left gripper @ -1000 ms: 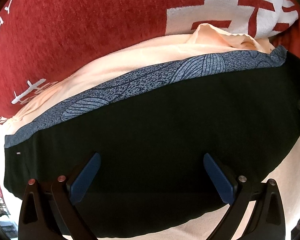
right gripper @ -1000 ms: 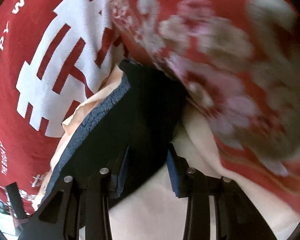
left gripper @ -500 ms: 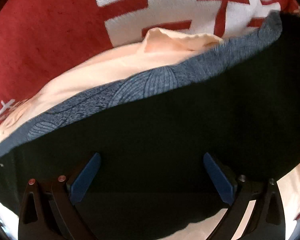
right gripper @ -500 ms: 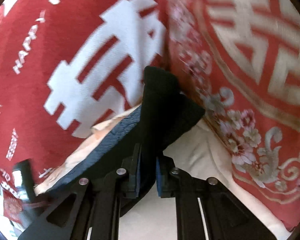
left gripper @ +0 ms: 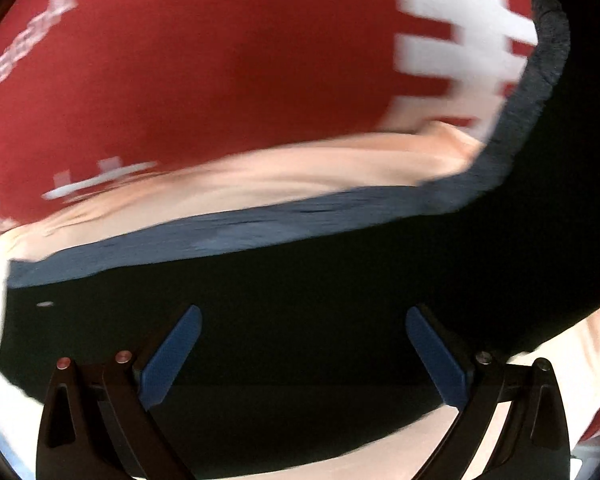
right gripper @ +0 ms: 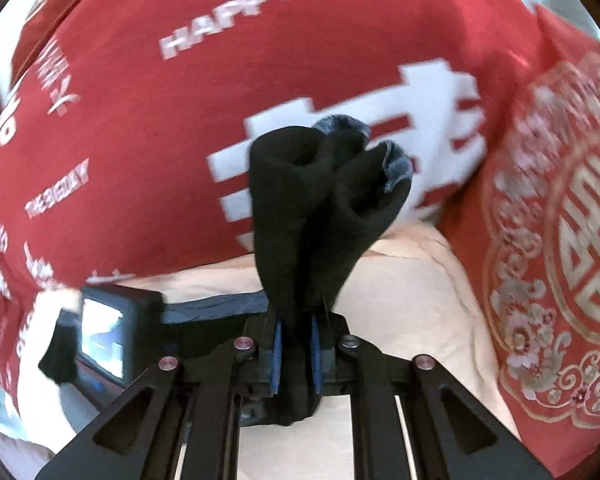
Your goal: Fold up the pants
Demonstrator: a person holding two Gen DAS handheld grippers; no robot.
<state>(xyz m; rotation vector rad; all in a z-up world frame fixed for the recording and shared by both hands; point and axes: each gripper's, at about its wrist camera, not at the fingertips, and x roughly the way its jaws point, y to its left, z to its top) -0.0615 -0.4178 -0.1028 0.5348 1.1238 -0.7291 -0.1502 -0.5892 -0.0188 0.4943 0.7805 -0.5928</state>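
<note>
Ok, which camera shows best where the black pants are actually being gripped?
The right wrist view: the right tongs are shut on a bunched fold of the black fabric pants. The left wrist view shows only the pants spread beneath the open left tongs, no grip.

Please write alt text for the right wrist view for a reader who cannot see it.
The right tool is shut on a bunched fold of black pants, which stands up from its blue pads. Behind lie a red blanket with white lettering and a cream sheet.
</note>
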